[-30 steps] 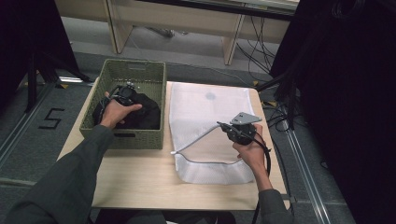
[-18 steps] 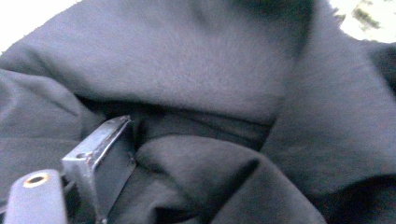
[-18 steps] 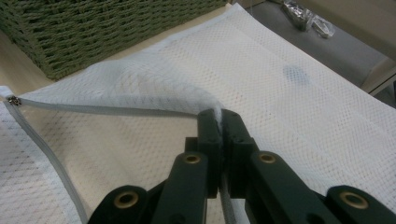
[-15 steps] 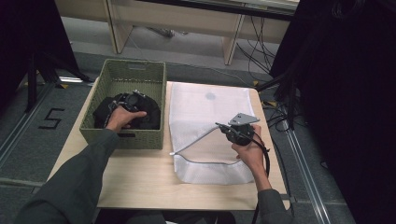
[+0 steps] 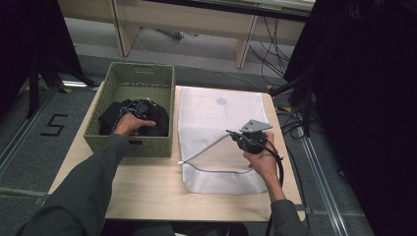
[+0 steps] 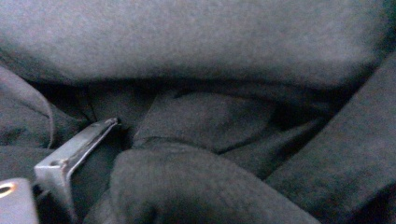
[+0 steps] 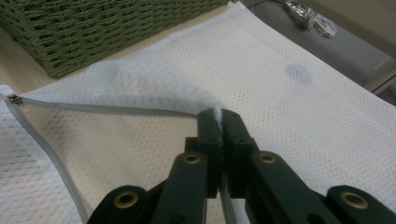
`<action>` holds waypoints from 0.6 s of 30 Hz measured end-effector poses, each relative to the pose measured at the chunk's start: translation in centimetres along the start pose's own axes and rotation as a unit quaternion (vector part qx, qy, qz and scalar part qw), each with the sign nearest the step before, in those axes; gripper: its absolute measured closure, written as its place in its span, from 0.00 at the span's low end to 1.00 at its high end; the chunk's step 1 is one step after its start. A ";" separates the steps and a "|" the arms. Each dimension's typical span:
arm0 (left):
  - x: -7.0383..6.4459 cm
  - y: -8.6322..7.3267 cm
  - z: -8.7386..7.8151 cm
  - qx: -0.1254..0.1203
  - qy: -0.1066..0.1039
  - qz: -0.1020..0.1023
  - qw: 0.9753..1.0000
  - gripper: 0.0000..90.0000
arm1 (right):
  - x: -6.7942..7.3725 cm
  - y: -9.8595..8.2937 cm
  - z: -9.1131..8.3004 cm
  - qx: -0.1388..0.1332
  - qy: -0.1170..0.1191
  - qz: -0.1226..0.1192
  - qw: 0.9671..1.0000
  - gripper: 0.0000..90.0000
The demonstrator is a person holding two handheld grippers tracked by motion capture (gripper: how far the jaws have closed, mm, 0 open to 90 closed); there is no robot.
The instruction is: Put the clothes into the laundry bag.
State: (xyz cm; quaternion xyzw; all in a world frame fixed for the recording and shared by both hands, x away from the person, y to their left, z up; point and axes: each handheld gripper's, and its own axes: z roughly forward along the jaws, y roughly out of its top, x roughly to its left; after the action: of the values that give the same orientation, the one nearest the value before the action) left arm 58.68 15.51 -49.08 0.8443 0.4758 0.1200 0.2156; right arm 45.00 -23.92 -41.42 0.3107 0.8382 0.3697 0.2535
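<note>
The right gripper (image 5: 235, 135) was observed above the white mesh laundry bag (image 5: 216, 110), which lay flat on the wooden table (image 5: 147, 191) just beside the green woven basket (image 5: 142, 73). In the right gripper view its two black jaws stood pressed together on the zippered edge of the bag, a thin fold of mesh caught between them, and that edge was raised off the table so that the mouth of the bag stood open, the grey zipper (image 7: 107, 109) running away to the left toward its slider (image 7: 15, 99). The left gripper (image 5: 140, 105) was down inside the basket, buried among the dark clothing (image 5: 105, 123) that lay there. In the left gripper view folds of dark cloth (image 6: 210, 116) pressed in close around the jaws; whether they were open or closed on the cloth could not be told.
</note>
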 end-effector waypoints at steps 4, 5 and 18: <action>0.2 0.1 -0.2 0.002 0.007 0.007 1.000 0.20 | -0.1 -0.1 0.0 -0.001 0.000 -0.003 1.000 0.98; 0.2 0.1 -0.2 0.000 0.006 0.007 1.000 0.23 | -0.1 -0.1 0.0 -0.001 -0.001 -0.004 1.000 0.98; 1.0 -0.1 -0.9 -0.032 0.027 -0.003 0.999 0.81 | 0.1 -0.2 0.2 -0.003 -0.001 -0.005 1.000 0.98</action>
State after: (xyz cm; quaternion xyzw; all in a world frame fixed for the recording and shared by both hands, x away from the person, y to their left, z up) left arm 58.78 16.60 -48.30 0.8319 0.4802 0.1572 0.2296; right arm 45.00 -23.87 -41.69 0.3061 0.8382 0.3710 0.2570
